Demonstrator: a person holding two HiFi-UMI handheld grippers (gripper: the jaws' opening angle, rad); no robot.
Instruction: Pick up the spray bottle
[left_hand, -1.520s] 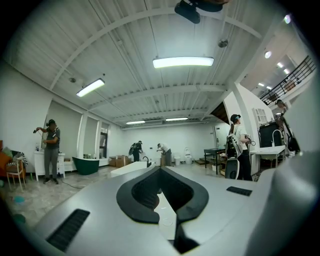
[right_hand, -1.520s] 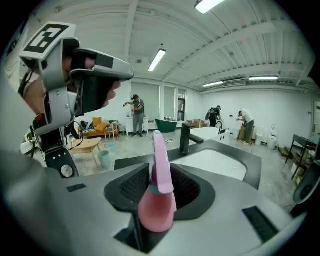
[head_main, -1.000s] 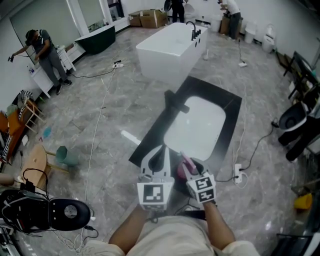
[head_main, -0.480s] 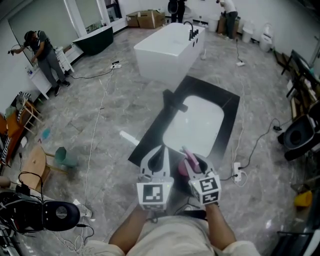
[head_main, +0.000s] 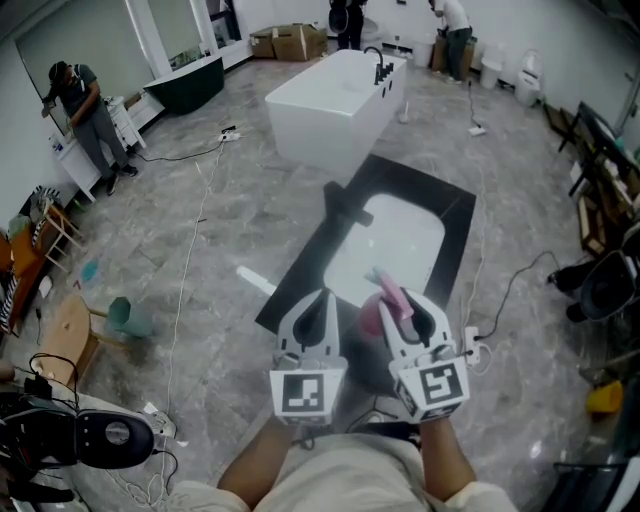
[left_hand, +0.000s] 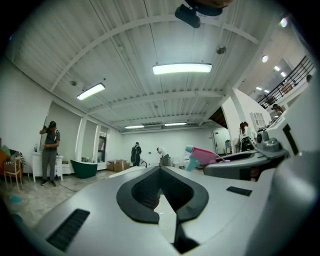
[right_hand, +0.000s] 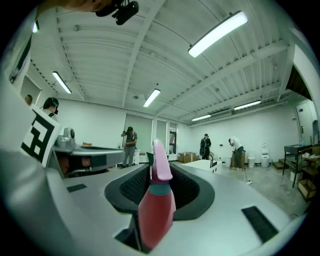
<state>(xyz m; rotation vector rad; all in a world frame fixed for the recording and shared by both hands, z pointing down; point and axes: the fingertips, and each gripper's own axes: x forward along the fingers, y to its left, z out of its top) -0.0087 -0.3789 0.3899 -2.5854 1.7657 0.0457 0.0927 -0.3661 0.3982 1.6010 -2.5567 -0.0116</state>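
The spray bottle (right_hand: 156, 210) has a red-pink body, a teal collar and a pink trigger head. My right gripper (right_hand: 161, 172) is shut on its body and holds it upright in the air. In the head view the spray bottle (head_main: 384, 298) hangs above the near end of the black countertop (head_main: 455, 215), with the right gripper (head_main: 408, 305) around it. My left gripper (head_main: 322, 298) hovers just to its left, shut, with nothing between its jaws. In the left gripper view the left gripper (left_hand: 160, 170) points level and the bottle's head (left_hand: 205, 156) shows at the right.
A white basin (head_main: 400, 250) is set in the countertop, which lies on the grey floor. A white bathtub (head_main: 330, 100) stands beyond it. A power strip (head_main: 475, 345) and cables lie at the right. A person (head_main: 85, 110) works at the far left, others at the back.
My right gripper has risen with the spray bottle and now looks larger and closer in the head view. The left gripper has stayed almost where it was.
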